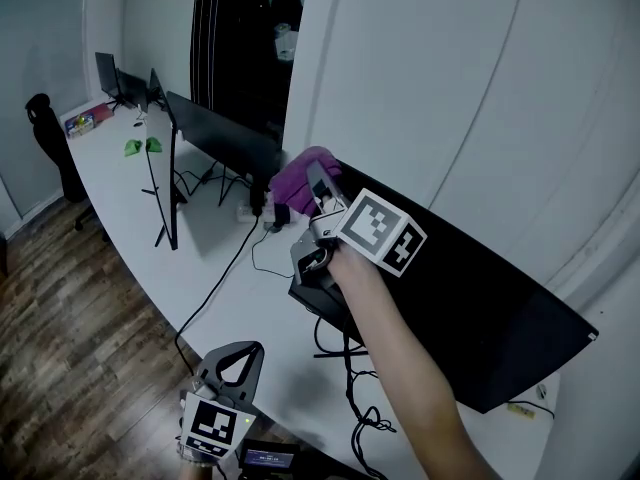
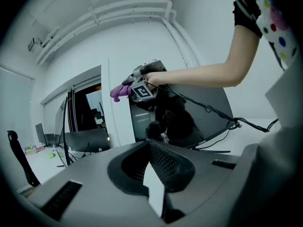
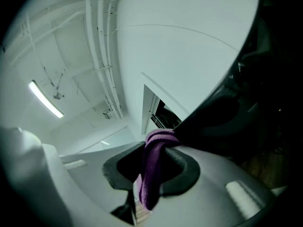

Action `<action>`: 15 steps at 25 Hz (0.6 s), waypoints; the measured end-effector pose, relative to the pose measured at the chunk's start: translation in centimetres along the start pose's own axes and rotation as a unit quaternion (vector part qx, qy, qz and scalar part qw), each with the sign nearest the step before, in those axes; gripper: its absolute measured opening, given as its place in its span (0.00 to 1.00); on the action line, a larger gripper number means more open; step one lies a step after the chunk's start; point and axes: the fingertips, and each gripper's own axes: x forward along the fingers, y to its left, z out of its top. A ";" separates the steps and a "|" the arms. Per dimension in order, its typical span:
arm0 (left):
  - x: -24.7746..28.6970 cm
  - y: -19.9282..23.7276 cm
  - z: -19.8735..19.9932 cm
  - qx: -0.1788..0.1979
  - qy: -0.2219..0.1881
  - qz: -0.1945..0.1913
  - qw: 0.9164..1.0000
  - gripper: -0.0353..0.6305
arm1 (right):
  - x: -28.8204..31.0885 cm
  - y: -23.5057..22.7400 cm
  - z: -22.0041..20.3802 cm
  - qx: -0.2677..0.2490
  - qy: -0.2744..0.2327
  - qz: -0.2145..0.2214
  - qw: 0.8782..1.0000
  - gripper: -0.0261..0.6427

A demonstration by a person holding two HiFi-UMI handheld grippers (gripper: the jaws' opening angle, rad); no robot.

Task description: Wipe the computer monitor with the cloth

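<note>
2 jaws of right gripper pinch cloth — at monitor edge.

My left grey plastic gripper and right grey plastic gripper have dark ribbed jaws. Each carries a white cube with black square markers. Worn: short black sleeve, white spotted garment.

Long white curved counter above a wood floor. A computer monitor stands at the near end. In front of that monitor is a tangle of black cable. To its left a thin cable runs over the counter edge. Beyond it are a second monitor and an edge-on screen. Farther past it are green items and a colourful box.
</note>
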 end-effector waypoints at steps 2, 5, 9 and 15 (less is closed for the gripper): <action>0.1 -0.2 0.1 0.000 -0.001 -0.001 1.000 0.06 | 0.0 0.3 0.5 0.007 -0.005 0.003 1.000 0.15; 0.1 -0.5 0.3 0.001 -0.002 -0.004 1.000 0.06 | -0.3 0.4 1.5 0.031 -0.021 0.005 0.999 0.15; 0.1 -1.0 0.4 0.002 -0.002 -0.007 1.000 0.06 | -1.0 0.0 2.6 0.050 -0.036 -0.002 0.998 0.15; 0.3 -2.0 0.8 0.007 -0.005 -0.017 1.000 0.06 | -2.7 -0.7 3.0 0.064 -0.044 -0.009 0.997 0.15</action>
